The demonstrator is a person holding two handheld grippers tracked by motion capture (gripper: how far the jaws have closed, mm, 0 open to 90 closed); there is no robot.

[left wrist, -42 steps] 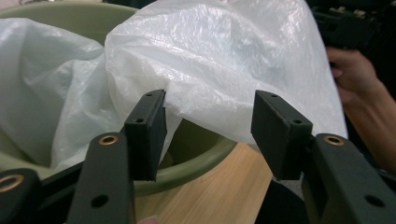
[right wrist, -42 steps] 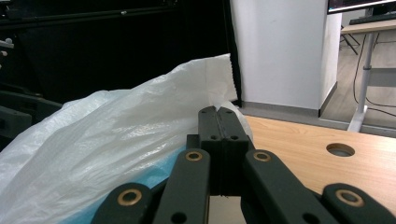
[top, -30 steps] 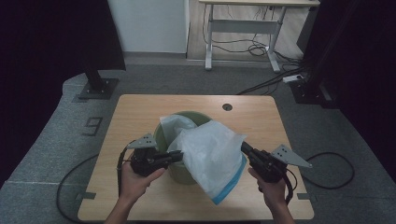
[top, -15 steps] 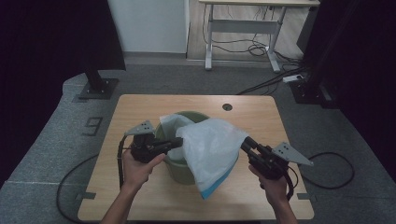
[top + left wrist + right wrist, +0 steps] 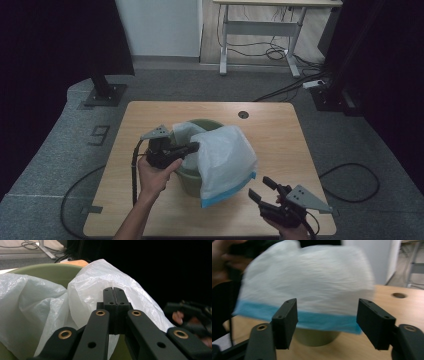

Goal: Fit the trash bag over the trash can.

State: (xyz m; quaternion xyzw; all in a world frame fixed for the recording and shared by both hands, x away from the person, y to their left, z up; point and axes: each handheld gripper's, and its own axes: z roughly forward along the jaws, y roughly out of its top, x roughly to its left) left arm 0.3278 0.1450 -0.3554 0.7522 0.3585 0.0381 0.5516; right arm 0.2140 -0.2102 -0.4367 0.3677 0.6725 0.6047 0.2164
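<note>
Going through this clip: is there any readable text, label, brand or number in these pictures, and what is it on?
"9": one large grey digit on the floor mat left of the table, seen in the high view.
No other text: the white bag, the green bin, the left gripper and the right gripper carry no readable label or brand.

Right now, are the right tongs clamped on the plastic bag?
No, the right tongs stand wide open, short of the bag's blue edge, with nothing between the jaws.
</note>
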